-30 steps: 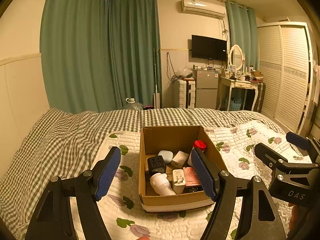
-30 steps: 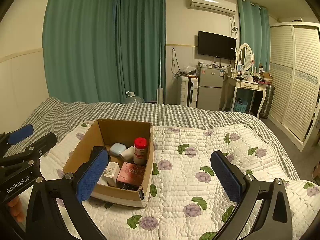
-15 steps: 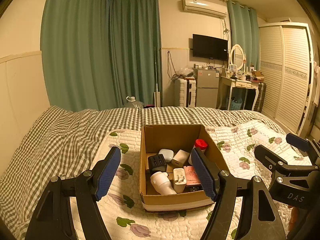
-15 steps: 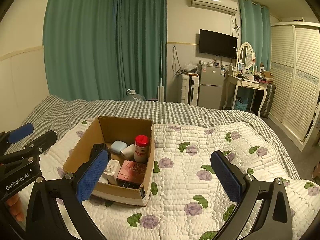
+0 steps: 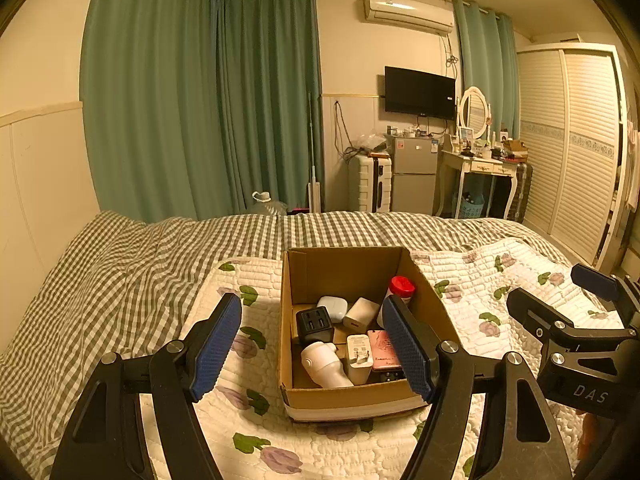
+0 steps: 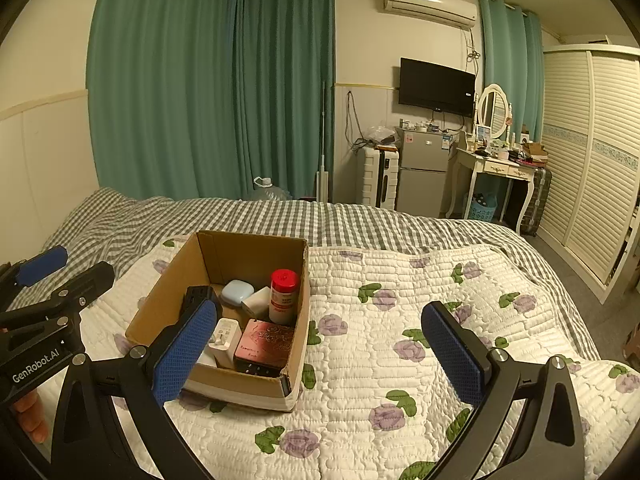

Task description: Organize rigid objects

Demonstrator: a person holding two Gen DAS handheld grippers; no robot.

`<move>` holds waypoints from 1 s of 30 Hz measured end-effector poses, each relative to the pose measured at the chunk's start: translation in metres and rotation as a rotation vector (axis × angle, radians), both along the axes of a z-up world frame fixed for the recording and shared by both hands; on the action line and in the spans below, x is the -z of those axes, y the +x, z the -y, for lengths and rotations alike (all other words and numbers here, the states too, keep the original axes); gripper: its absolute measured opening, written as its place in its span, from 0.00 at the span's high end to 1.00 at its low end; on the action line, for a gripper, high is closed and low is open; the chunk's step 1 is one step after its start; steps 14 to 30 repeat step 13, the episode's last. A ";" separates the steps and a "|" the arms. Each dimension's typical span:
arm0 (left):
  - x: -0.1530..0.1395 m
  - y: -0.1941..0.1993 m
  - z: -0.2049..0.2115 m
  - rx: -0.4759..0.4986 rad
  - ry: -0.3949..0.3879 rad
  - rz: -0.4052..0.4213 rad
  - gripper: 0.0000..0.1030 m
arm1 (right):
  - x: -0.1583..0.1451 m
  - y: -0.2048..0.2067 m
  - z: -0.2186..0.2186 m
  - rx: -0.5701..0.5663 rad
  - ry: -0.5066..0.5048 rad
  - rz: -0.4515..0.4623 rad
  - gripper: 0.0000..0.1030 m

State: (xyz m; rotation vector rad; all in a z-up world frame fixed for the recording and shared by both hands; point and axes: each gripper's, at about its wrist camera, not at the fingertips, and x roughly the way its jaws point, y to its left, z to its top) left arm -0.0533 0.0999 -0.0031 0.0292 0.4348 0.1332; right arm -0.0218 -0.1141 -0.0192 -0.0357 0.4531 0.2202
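Observation:
An open cardboard box [image 5: 344,264] [image 6: 256,250] stands on the floral quilt. Inside are a red-capped bottle [image 5: 401,287] [image 6: 284,295], a pink box [image 5: 383,350] [image 6: 265,343], a black charger [image 5: 315,323], white chargers [image 5: 360,352] [image 6: 225,340], a pale earbud case [image 5: 333,305] [image 6: 237,292] and a white rounded object [image 5: 324,365]. My left gripper [image 5: 312,346] is open and empty, held just before the box's near side. My right gripper [image 6: 320,354] is open and empty, above the quilt right of the box.
The floral quilt [image 6: 400,320] lies over a grey checked blanket [image 5: 120,264] on the bed. Beyond the bed's far edge are green curtains, a fridge [image 6: 424,172], a dressing table [image 6: 500,168] and a slatted wardrobe [image 6: 592,152].
Both grippers have drawn back and risen slightly, so the box sits a little lower and farther in view. Both stay open. Nothing in the box moved.

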 end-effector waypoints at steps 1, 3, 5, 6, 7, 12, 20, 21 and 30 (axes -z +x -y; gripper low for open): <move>0.000 0.000 0.000 -0.001 0.000 0.000 0.27 | 0.000 0.000 0.000 -0.001 0.000 -0.001 0.00; 0.000 0.000 0.000 -0.001 -0.001 -0.002 0.27 | 0.000 0.000 0.000 -0.002 -0.002 -0.001 0.00; 0.001 0.000 -0.001 -0.003 -0.001 -0.005 0.27 | 0.000 0.001 -0.001 -0.002 -0.003 -0.002 0.00; 0.002 0.001 -0.001 -0.003 0.000 -0.006 0.27 | 0.000 0.000 -0.001 -0.002 -0.004 -0.002 0.00; 0.002 0.000 -0.001 -0.003 0.000 -0.007 0.27 | 0.000 0.001 -0.001 -0.003 -0.005 -0.002 0.00; 0.003 0.000 -0.002 -0.009 0.008 -0.008 0.27 | 0.000 0.001 -0.001 -0.003 -0.005 -0.002 0.00; 0.003 0.002 -0.003 -0.008 0.009 -0.008 0.27 | 0.000 0.001 -0.001 -0.003 -0.005 -0.002 0.00; 0.003 0.002 -0.003 -0.008 0.009 -0.008 0.27 | 0.000 0.001 -0.001 -0.003 -0.005 -0.002 0.00; 0.003 0.002 -0.003 -0.008 0.009 -0.008 0.27 | 0.000 0.001 -0.001 -0.003 -0.005 -0.002 0.00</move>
